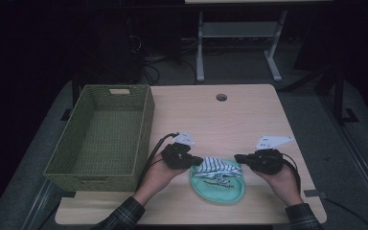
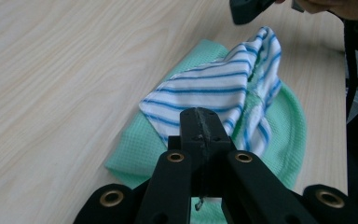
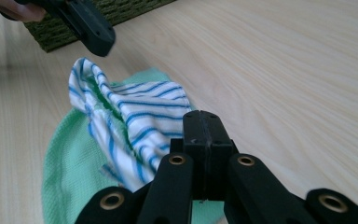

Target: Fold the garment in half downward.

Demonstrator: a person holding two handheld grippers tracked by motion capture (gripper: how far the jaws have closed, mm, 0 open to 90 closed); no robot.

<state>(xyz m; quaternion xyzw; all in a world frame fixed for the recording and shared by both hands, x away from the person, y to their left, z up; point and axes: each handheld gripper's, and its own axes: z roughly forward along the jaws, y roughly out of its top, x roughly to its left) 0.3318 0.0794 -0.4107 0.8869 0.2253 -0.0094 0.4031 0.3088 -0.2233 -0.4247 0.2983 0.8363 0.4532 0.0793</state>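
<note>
A mint-green cloth (image 1: 219, 186) lies near the table's front edge, its blue-and-white striped side (image 1: 218, 166) folded up over the far part. My left gripper (image 1: 197, 162) is shut on the striped fold's left end, and my right gripper (image 1: 238, 157) is shut on its right end. In the left gripper view the closed jaws (image 2: 200, 116) pinch the striped layer (image 2: 214, 86) over the green cloth (image 2: 289, 126). In the right gripper view the closed jaws (image 3: 204, 120) hold the striped layer (image 3: 135, 107), which stands up crumpled above the green cloth (image 3: 70, 168).
A green woven basket (image 1: 146, 129) stands empty on the table's left side, close to my left hand. The wooden table (image 1: 249, 115) has a cable hole (image 1: 221, 97) near its far edge. A desk frame (image 1: 200, 48) stands on the floor beyond.
</note>
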